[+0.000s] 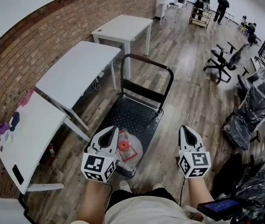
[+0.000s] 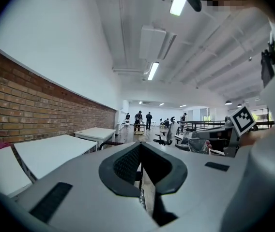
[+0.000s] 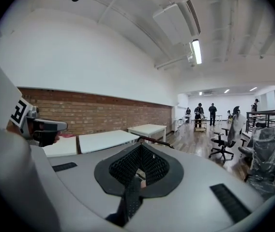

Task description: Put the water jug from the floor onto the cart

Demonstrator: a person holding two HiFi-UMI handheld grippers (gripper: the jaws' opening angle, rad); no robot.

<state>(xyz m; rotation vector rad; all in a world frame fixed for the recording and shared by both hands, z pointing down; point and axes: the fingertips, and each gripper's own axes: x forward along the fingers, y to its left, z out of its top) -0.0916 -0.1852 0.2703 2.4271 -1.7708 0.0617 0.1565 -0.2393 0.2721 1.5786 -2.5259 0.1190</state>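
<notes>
In the head view the clear water jug point(image 1: 125, 149) with a red cap rests on the near end of the black cart point(image 1: 132, 113), whose handle stands at the far end. My left gripper point(image 1: 114, 129) hovers just left of and above the jug, jaws together and holding nothing. My right gripper point(image 1: 184, 127) is raised to the right of the cart, over the wood floor, also shut and empty. Both gripper views look out level across the room. The left gripper point(image 2: 140, 146) and the right gripper point(image 3: 140, 146) show their tips meeting with nothing between them.
Three white tables point(image 1: 79, 66) line the brick wall on the left. Office chairs point(image 1: 223, 62) and wrapped chairs point(image 1: 249, 111) stand on the right. Several people with another cart point(image 1: 201, 13) are at the far end of the room.
</notes>
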